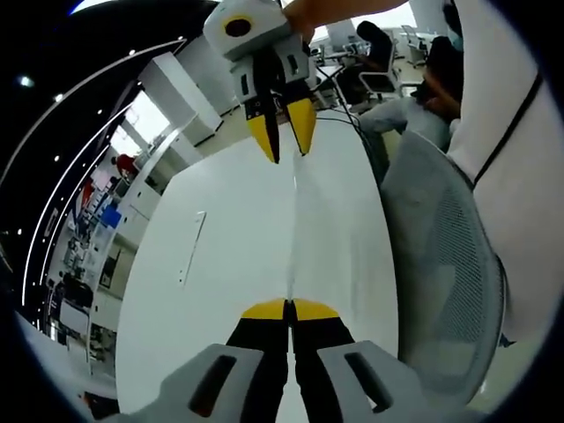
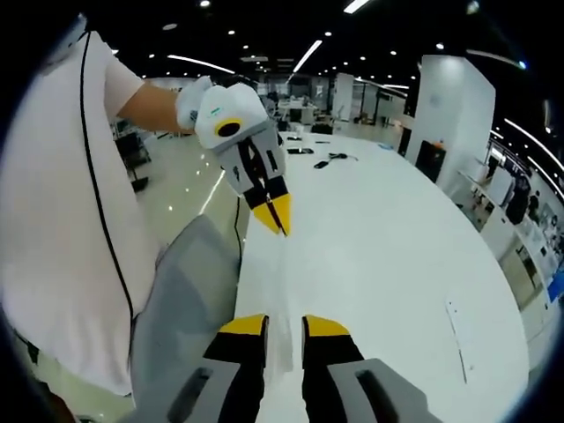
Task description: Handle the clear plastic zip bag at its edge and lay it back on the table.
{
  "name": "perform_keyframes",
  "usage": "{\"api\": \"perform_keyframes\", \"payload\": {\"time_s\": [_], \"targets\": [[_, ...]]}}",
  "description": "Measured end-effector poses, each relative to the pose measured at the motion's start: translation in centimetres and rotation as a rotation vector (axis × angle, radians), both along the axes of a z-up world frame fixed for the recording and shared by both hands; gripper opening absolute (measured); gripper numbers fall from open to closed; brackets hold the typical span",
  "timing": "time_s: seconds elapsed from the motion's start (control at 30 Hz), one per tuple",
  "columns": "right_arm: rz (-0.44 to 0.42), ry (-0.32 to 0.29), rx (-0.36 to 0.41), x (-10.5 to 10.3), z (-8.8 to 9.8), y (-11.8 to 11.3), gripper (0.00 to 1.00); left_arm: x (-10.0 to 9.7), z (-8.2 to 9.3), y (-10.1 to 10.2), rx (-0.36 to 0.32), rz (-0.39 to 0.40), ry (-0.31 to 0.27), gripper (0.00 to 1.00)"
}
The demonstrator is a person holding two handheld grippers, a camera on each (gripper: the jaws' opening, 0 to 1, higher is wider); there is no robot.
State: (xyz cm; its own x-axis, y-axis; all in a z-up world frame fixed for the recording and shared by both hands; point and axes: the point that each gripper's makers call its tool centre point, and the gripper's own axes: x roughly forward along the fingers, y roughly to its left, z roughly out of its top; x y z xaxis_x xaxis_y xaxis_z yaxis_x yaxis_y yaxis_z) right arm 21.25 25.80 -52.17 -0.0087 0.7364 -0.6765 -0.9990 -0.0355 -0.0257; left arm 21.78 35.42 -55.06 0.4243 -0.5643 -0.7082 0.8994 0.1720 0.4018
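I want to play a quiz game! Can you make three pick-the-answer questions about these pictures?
1. Where is the bag? A in the left gripper's jaws; B in a box; C on the floor.
2. What colour are the jaw tips? A red; B yellow; C green.
3. How do the right gripper's jaws stand? A apart; B shut tight; C broken off.
Answers: A, the shut jaws pinch its edge above the table; B, both pairs are yellow; A, a gap shows between them.
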Motion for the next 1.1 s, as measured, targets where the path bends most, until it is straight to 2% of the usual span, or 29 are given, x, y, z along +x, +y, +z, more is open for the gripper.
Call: {"api": "perform_keyframes", "payload": {"time_s": [0.27, 0.63, 1.1], "targets": [[0.014, -0.027, 0.011, -0.2, 0.1, 1.5, 0.12, 0.1, 0.0, -0.2, -0.001, 0.002, 0.006, 0.00], [0.023, -0.057, 0.025, -0.6, -0.1, 4.8, 0.12, 0.0, 0.3, -0.7, -0.006, 0.004, 0.012, 0.00], [0.044, -0.096, 0.029, -0.5, -0.8, 6.7, 0.08, -0.1, 0.3, -0.9, -0.001, 0.007, 0.018, 0.00]]}}
